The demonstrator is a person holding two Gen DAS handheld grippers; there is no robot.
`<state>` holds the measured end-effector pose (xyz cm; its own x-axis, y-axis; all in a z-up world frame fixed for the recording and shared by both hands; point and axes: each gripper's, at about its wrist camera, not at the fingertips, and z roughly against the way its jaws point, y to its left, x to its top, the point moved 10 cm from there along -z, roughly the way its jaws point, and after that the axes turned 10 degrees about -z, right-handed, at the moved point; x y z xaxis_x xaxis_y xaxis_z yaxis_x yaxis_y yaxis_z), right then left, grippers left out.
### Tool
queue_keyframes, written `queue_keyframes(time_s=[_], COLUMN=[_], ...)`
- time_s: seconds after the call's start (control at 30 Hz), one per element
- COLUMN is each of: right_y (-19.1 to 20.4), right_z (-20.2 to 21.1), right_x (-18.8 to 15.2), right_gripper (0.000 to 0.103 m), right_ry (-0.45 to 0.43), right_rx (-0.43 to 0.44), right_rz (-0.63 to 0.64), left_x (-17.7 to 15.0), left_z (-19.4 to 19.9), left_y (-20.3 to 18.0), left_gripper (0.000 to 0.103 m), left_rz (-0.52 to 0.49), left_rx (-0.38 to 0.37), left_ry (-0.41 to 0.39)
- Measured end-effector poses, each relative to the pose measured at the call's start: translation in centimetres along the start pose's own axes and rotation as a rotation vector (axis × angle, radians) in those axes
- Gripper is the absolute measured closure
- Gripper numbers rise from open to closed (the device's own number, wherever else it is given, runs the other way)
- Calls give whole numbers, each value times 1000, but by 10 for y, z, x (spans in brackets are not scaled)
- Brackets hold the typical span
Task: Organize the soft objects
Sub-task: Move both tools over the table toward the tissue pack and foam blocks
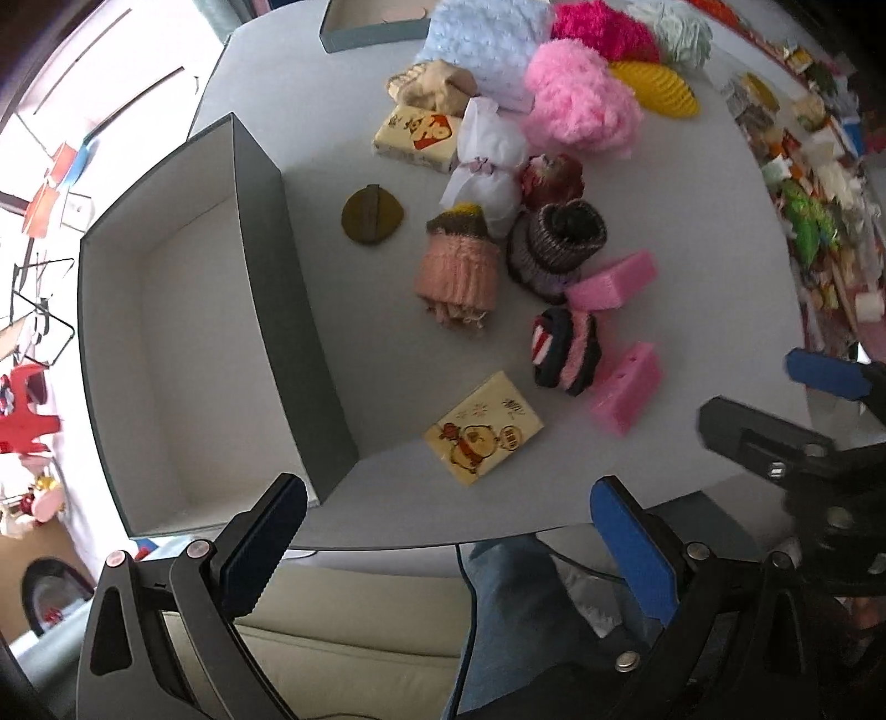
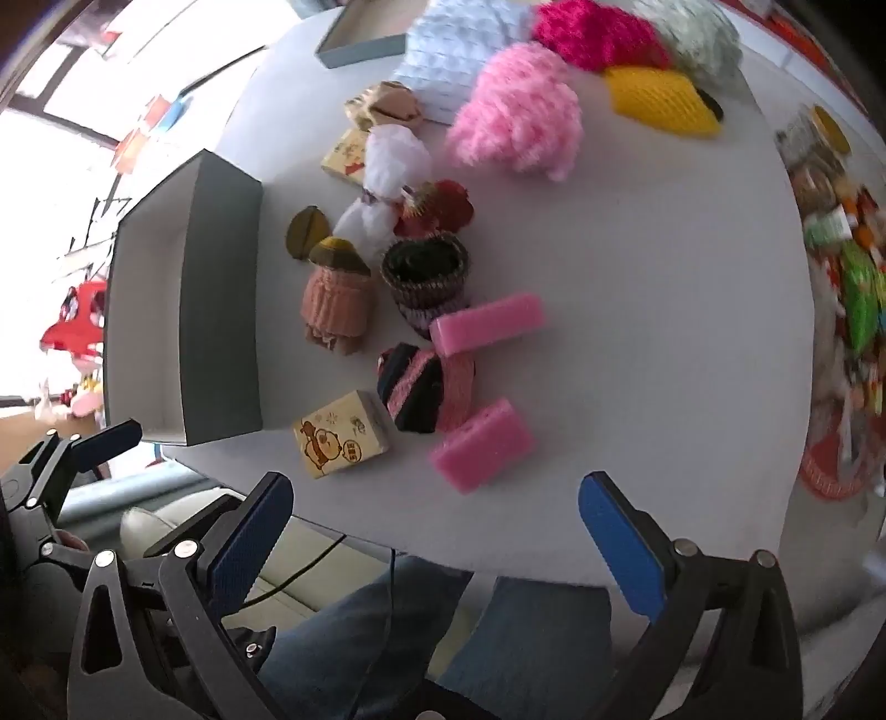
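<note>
A grey box (image 1: 266, 310) with a white inside stands empty at the table's left; it also shows in the right wrist view (image 2: 221, 310). Soft things lie to its right: a yellow tissue pack (image 1: 483, 427) (image 2: 340, 441), two pink sponges (image 1: 628, 394) (image 2: 482, 446), a striped knit roll (image 1: 565, 354) (image 2: 412, 387), a pink knit hat (image 1: 457, 266) (image 2: 335, 302), a purple knit cup (image 1: 554, 243) (image 2: 426, 277), and fluffy pink yarn (image 1: 578, 102) (image 2: 518, 116). My left gripper (image 1: 448, 548) is open and empty at the table's front edge. My right gripper (image 2: 437, 545) is open and empty, also at the front edge.
A second tissue pack (image 1: 415, 137), a white cloth bundle (image 1: 490, 160), a brown disc (image 1: 372, 213), a blue blanket (image 1: 487, 44), magenta and yellow yarn lie farther back. A shallow tray (image 1: 360, 27) sits at the far edge. Cluttered packets (image 1: 814, 210) fill the right side.
</note>
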<state>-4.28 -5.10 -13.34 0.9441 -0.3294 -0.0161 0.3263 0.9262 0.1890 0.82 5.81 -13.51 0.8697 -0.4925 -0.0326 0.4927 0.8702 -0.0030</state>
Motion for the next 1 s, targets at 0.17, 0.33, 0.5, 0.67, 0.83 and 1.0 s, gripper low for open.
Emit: queue_keyframes(time_s=[0.17, 0.33, 0.5, 0.67, 0.83, 1.0], right_y=[-3, -3, 1, 2, 1, 2], right_z=[8, 6, 8, 12, 11, 7], right_x=[5, 9, 5, 5, 2, -3], right_gripper=[0, 0, 0, 0, 0, 0], right_ry=[-7, -33, -51, -74, -66, -63], right_rx=[-16, -10, -14, 20, 33, 13], right_rz=[-12, -26, -33, -39, -49, -46], left_x=[3, 4, 5, 4, 0, -9], left_z=[-4, -3, -2, 0, 0, -3], left_y=[3, 3, 4, 1, 0, 1], left_gripper=[0, 0, 0, 0, 0, 0], left_rz=[-11, -34, -40, -57, -58, -55], left_rx=[-13, -10, -6, 2, 3, 1], left_ry=[13, 13, 10, 5, 6, 16])
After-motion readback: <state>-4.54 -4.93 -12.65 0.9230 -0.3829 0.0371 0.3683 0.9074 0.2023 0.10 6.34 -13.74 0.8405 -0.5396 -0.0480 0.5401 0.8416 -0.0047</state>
